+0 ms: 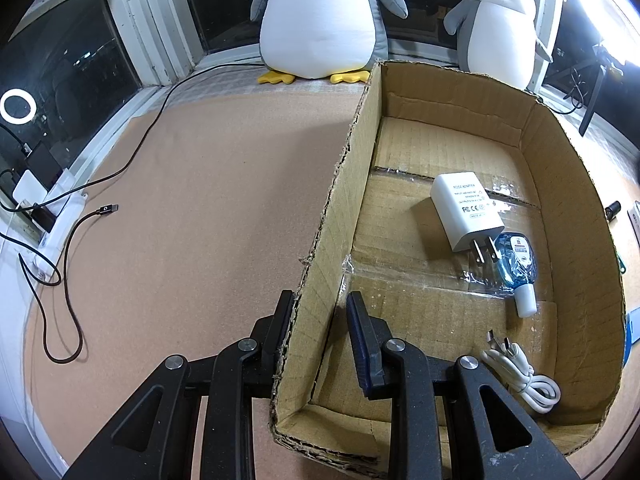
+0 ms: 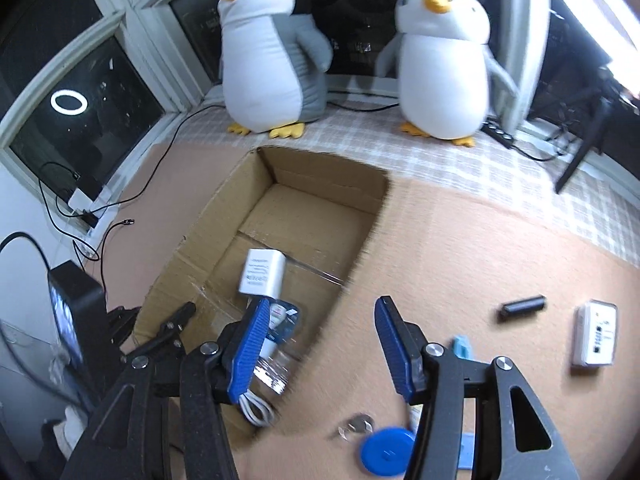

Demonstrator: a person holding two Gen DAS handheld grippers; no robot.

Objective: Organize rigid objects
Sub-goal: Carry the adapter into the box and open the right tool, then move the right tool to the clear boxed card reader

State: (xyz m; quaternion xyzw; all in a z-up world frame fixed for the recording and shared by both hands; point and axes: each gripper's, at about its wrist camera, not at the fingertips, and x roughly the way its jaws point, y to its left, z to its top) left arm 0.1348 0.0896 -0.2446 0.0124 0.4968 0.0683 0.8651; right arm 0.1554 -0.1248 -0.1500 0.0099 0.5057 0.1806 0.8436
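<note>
Left wrist view: left gripper [image 1: 320, 312] straddling the left wall of the cardboard box [image 1: 340, 184], one finger outside, one inside, gap visible at the inner pad, grip uncertain. Inside, left to right: white charger [image 1: 466, 210], blue bottle [image 1: 516, 264] touching its prongs, coiled white cable [image 1: 524, 376] near the front. Right wrist view: right gripper [image 2: 320, 348] spread wide and empty over the box's right edge; blue disc [image 2: 386, 450], black cylinder [image 2: 522, 306], white device [image 2: 596, 338] on the mat [image 2: 480, 240].
</note>
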